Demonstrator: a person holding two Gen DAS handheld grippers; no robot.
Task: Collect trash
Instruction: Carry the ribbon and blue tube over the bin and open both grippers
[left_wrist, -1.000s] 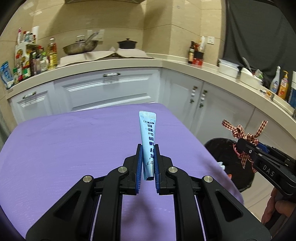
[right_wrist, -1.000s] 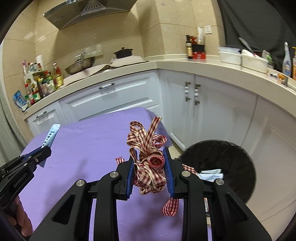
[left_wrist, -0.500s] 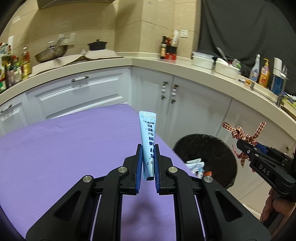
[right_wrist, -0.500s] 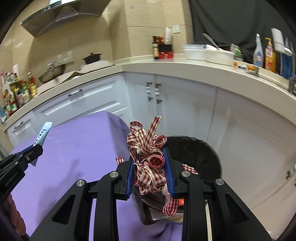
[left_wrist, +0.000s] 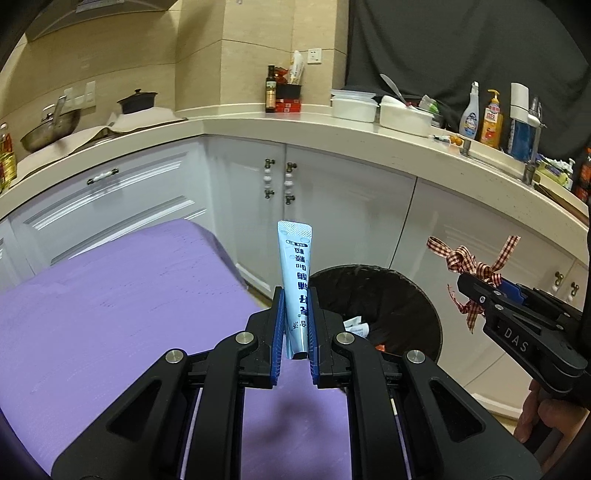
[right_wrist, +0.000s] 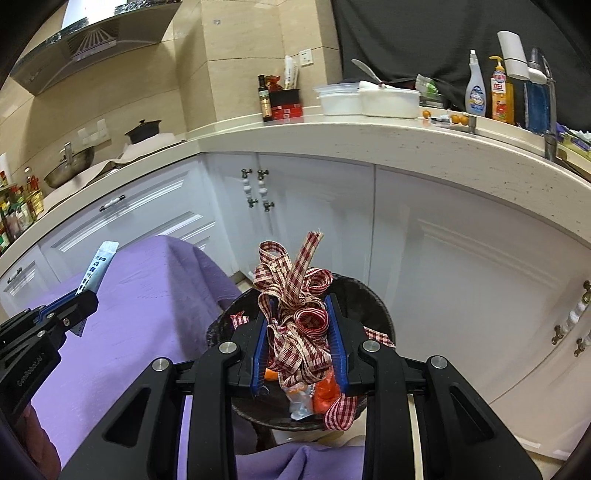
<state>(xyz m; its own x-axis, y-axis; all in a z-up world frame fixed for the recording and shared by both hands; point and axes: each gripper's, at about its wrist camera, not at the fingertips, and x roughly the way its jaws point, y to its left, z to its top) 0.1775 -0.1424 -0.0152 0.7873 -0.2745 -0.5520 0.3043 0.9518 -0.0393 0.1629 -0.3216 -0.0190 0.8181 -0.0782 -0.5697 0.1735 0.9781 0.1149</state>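
My left gripper (left_wrist: 295, 317) is shut on a pale blue sachet (left_wrist: 295, 273) that stands upright between its blue pads, over the edge of the purple-covered table (left_wrist: 110, 314). My right gripper (right_wrist: 299, 325) is shut on a bundle of red-and-white checked ribbon (right_wrist: 295, 317), held above the black trash bin (right_wrist: 354, 295). The left wrist view shows that bin (left_wrist: 388, 299) on the floor just beyond the table, with the ribbon (left_wrist: 472, 266) and right gripper (left_wrist: 476, 288) to its right. In the right wrist view the sachet (right_wrist: 96, 267) and left gripper (right_wrist: 83, 301) are at the left.
Wrappers and orange scraps (right_wrist: 321, 395) lie inside the bin. White cabinets (left_wrist: 332, 206) and a curved countertop (left_wrist: 369, 136) with bottles and white containers run behind. A hand (left_wrist: 543, 424) holds the right gripper at the lower right.
Both grippers have swung right, from over the table toward the bin. The bin has come to the centre of both views, and the ribbon now hangs over it.
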